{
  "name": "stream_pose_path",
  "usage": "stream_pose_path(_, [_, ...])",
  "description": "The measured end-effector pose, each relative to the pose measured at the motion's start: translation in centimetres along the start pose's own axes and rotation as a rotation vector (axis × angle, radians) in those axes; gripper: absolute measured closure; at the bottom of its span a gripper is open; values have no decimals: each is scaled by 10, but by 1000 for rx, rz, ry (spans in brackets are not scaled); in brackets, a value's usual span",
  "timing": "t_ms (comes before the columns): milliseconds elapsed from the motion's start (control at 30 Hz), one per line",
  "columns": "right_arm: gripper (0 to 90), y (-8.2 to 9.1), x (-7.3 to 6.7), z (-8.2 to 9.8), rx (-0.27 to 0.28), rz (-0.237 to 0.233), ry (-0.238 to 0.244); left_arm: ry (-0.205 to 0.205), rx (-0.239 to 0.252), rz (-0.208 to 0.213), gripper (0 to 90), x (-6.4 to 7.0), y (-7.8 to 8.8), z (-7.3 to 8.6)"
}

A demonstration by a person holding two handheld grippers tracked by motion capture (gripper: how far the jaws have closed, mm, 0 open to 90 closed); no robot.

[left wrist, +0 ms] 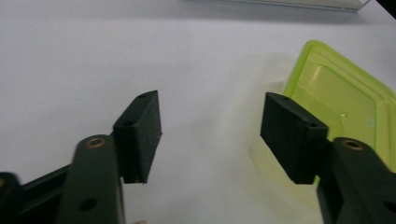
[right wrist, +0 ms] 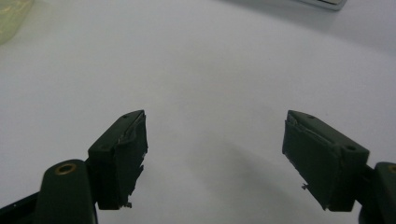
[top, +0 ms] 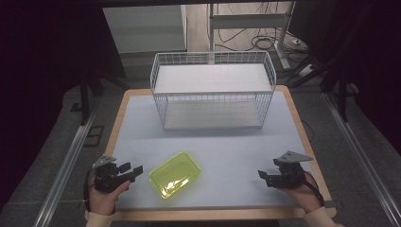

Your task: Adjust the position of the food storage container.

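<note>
Likely to skid away if nudged: lime-green plastic tray (top: 176,175) lying on tabletop (top: 227,142), at three o'clock of left tongs (top: 133,170), released; right tongs (top: 263,176) released, well apart.

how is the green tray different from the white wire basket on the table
The green tray is solid, see-through yellow-green plastic; the wire basket is open white mesh. The tray is low and shallow, the basket tall and deep, and far larger. The tray lies near the front edge, askew to it, close to the left gripper; the basket stands square at the back. Both are rectangular, open-topped, empty and untouched.
</note>
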State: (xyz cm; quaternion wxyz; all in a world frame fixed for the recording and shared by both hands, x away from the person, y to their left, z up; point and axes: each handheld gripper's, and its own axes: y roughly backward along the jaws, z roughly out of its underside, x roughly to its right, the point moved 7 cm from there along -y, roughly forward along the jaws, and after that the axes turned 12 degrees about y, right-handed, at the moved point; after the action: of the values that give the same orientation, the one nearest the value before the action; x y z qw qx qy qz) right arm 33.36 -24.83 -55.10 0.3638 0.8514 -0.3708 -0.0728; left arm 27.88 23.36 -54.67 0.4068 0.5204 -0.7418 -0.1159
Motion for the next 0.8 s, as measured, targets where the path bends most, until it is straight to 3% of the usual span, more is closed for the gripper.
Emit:
stream_pose_path(167, [224,5,1,4,6,11,-5,-5,-22,18,686,1,0,-1])
stream_pose_path(300, [226,6,4,7,5,19,-16,-16,-46,35,829,5,0,0])
stream_pose_path(533, [226,8,5,10,-3,23,-19,-21,-57,52,884,8,5,5])
stream_pose_path(800, [227,9,6,12,-4,30,-22,-22,-92,66,894,11,9,21])
